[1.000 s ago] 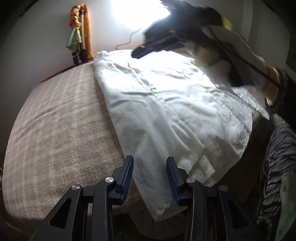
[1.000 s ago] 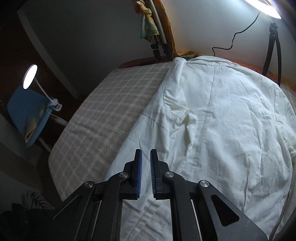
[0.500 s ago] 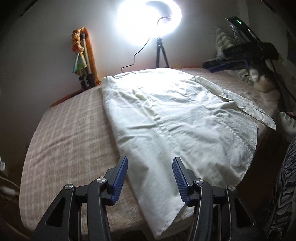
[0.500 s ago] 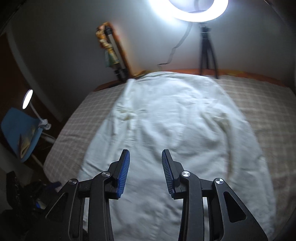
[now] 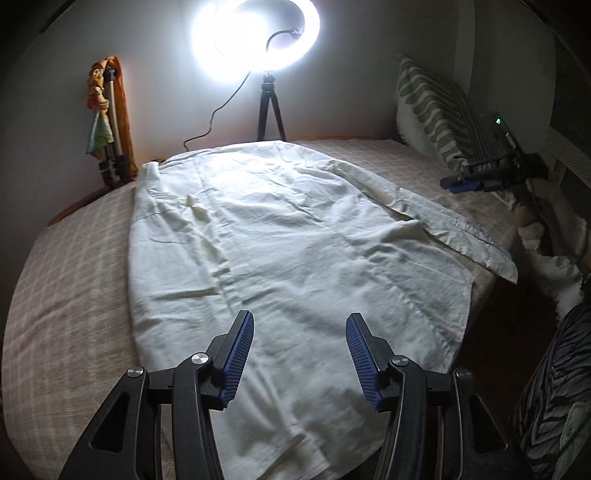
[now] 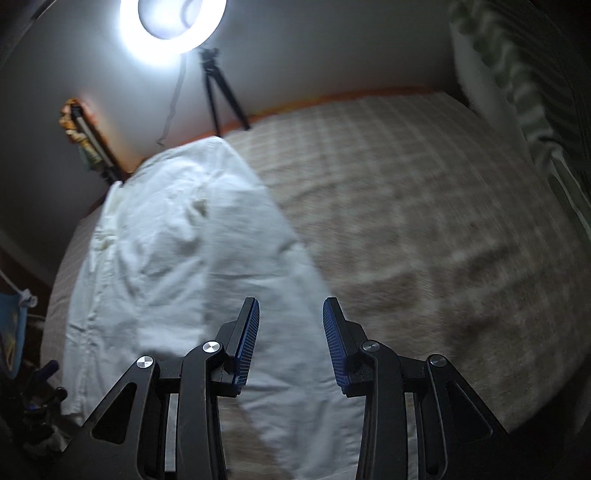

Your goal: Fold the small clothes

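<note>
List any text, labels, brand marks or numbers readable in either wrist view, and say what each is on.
None readable.
White shirt: no tag or print shows.
Ring light: glare only.
Striped pillow: pattern, no lettering.
Right gripper: a green indicator light, no characters.
Right wrist view is motion-blurred.

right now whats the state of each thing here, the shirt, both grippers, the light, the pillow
shirt: spread flat on the bed, wrinkled, not yet folded, one sleeve out to the side
left gripper: open, empty, above the shirt's near hem
right gripper: open, empty, over the shirt's edge
ring light: switched on, standing on its tripod
pillow: propped upright at the bed's far corner
bed: covered with a checked blanket
</note>
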A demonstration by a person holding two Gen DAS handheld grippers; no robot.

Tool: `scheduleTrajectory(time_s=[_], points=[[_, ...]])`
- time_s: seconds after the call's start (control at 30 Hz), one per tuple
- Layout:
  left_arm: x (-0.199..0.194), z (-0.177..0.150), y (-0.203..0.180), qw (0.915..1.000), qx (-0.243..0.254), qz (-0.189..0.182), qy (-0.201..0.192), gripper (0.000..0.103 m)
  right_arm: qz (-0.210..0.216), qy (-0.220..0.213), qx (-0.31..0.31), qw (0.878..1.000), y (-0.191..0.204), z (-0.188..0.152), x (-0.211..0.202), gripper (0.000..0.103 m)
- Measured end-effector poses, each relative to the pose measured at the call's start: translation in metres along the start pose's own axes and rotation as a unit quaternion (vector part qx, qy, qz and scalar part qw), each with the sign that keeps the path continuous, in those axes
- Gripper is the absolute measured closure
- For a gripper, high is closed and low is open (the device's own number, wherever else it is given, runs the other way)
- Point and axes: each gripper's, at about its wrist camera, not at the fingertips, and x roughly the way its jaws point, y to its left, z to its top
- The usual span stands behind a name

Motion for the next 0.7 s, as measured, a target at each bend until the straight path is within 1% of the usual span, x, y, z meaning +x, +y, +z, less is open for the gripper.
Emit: scheduleTrajectory(time_s=[0.13, 0.2, 0.27, 0.3, 0.33, 0.37, 0.43, 0.57, 0.7], points=[[0.006, 0.006, -0.008, 0.9999, -0.001, -0.012, 0.003, 0.049, 0.001, 0.022, 0.021, 1.000, -0.022, -0.004, 0.020, 0.069], [0.009, 0.008, -0.010, 0.9999, -0.002, -0.014, 0.005, 0.049, -0.002, 0.032, 0.015, 0.999, -0.024, -0.006, 0.027, 0.069], [0.012, 0.010, -0.012, 0.9999, 0.000, -0.014, 0.007, 0.049, -0.009, 0.040, -0.004, 0.999, -0.019, -0.008, 0.032, 0.069], [0.014, 0.011, -0.012, 0.9999, 0.000, -0.014, 0.008, 0.049, -0.013, 0.040, -0.012, 0.999, -0.016, -0.008, 0.034, 0.072], [0.016, 0.012, -0.013, 0.9999, 0.000, -0.014, 0.009, 0.049, -0.015, 0.040, -0.018, 0.999, -0.013, -0.008, 0.035, 0.090], [0.017, 0.013, -0.013, 0.9998, 0.000, -0.015, 0.010, 0.049, -0.006, 0.047, -0.020, 0.999, -0.010, -0.008, 0.036, 0.098], [0.018, 0.014, -0.016, 0.9998, 0.003, -0.017, 0.009, 0.049, -0.004, 0.040, -0.016, 0.999, -0.007, -0.006, 0.035, 0.102], [0.016, 0.015, -0.017, 0.9997, 0.001, -0.024, 0.007, 0.049, 0.010, 0.016, -0.012, 1.000, 0.006, -0.002, 0.016, 0.102], [0.015, 0.015, -0.015, 0.9995, -0.009, -0.029, 0.007, 0.049, 0.038, -0.015, -0.039, 0.998, 0.040, 0.004, -0.010, 0.102]])
